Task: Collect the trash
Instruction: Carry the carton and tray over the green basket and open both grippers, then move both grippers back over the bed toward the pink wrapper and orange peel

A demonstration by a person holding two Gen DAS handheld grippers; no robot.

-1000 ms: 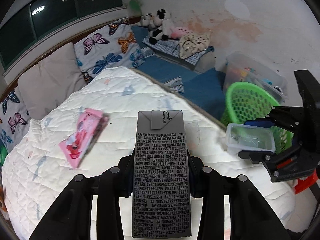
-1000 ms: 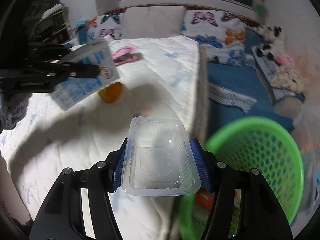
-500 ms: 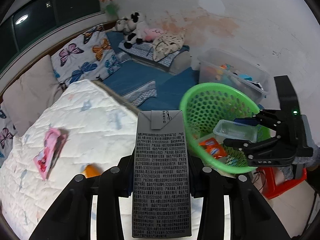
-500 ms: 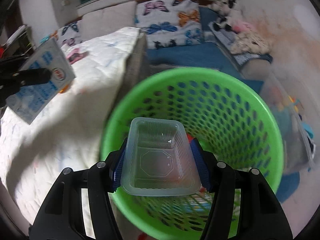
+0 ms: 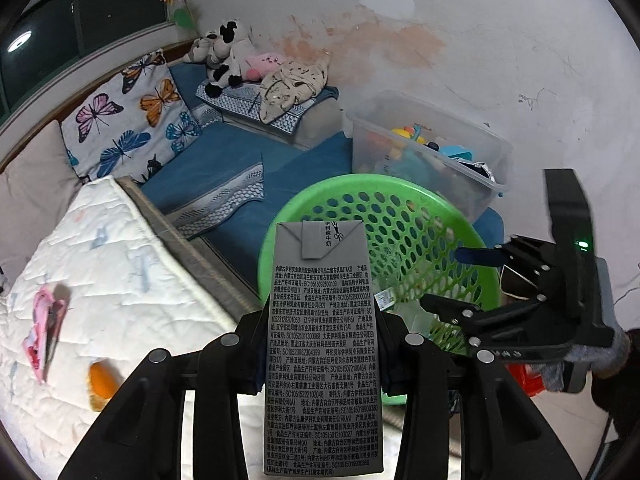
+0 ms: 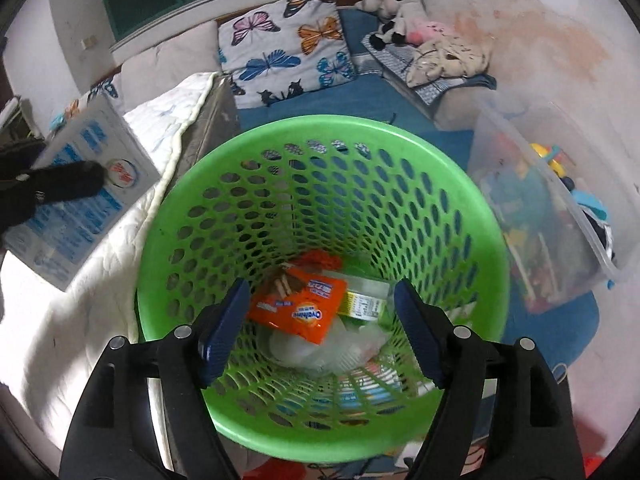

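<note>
The green basket [image 6: 320, 216] stands on the floor just beside the mattress [image 5: 100, 280], with a clear storage bin [image 5: 428, 152] of toys behind it against the wall.

Right gripper [image 6: 320, 328]: held over the basket's mouth, pointing down into it. Its jaws have just been opening and now stand wide, with nothing between the blue pads [image 6: 222, 332]. Below them, on the basket's floor, lie an orange snack packet [image 6: 298, 308], a yellow-green labelled wrapper [image 6: 364, 304] and clear plastic, among which a clear container [image 6: 320, 348] can be made out; its exact outline is hard to tell.

Left gripper [image 5: 322, 352]: positioned on the mattress side of the basket, near its rim. Its fingers are clamped on a grey milk carton [image 5: 322, 344], held upright, printed side toward the camera, the top overlapping the basket's near rim in the left wrist view.

Items on the mattress, well apart from the basket: a pink wrapper [image 5: 44, 332] and, nearer the gripper, an orange object [image 5: 100, 380].
</note>
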